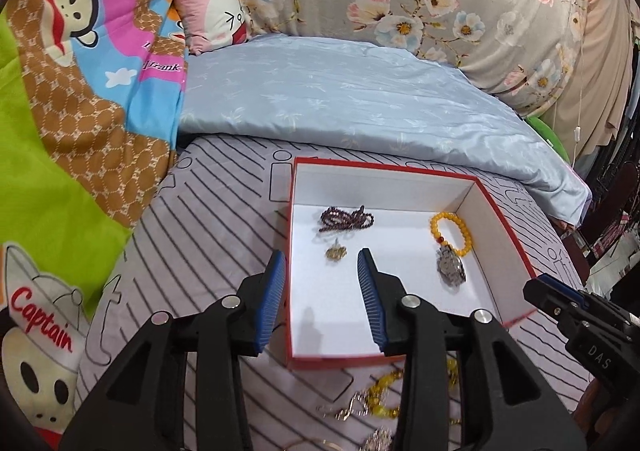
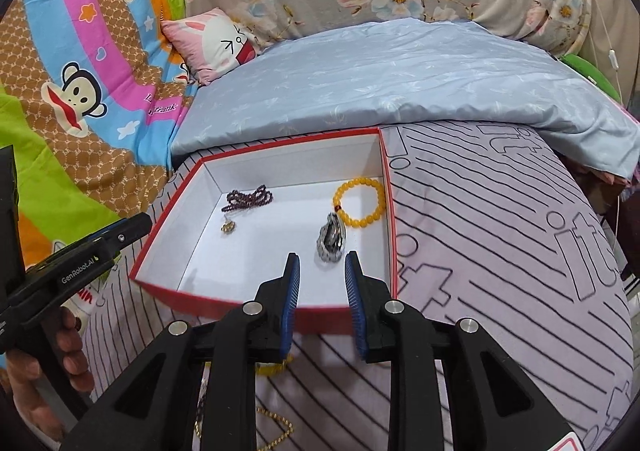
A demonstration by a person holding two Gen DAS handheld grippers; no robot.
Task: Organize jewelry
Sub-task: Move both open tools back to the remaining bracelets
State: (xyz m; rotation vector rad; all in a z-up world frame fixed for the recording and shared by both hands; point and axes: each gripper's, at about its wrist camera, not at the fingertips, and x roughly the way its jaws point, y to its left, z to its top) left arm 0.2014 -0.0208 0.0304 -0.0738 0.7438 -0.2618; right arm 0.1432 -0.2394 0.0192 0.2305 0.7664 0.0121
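Note:
A red box [image 1: 380, 187] [image 2: 292, 161] with a white inside lies open on the striped bedsheet. In it are a dark purple bead strand [image 1: 346, 218] [image 2: 248, 199], a small gold trinket [image 1: 335, 252] [image 2: 229, 227], a yellow bead bracelet [image 1: 451, 233] [image 2: 360, 203] and a silver piece [image 1: 451, 267] [image 2: 331, 239]. My left gripper [image 1: 322, 255] hovers open over the box's near left part, with nothing between its fingers. My right gripper [image 2: 322, 257] is open over the near right part, just short of the silver piece, and also holds nothing.
Loose yellow beads [image 1: 380, 399] [image 2: 276, 365] and a gold chain [image 2: 276, 427] lie on the sheet in front of the box. A folded light blue quilt [image 1: 360, 91] lies behind it, with a cartoon blanket [image 1: 80, 111] on the left. A hand [image 2: 40, 371] holds the left gripper's handle.

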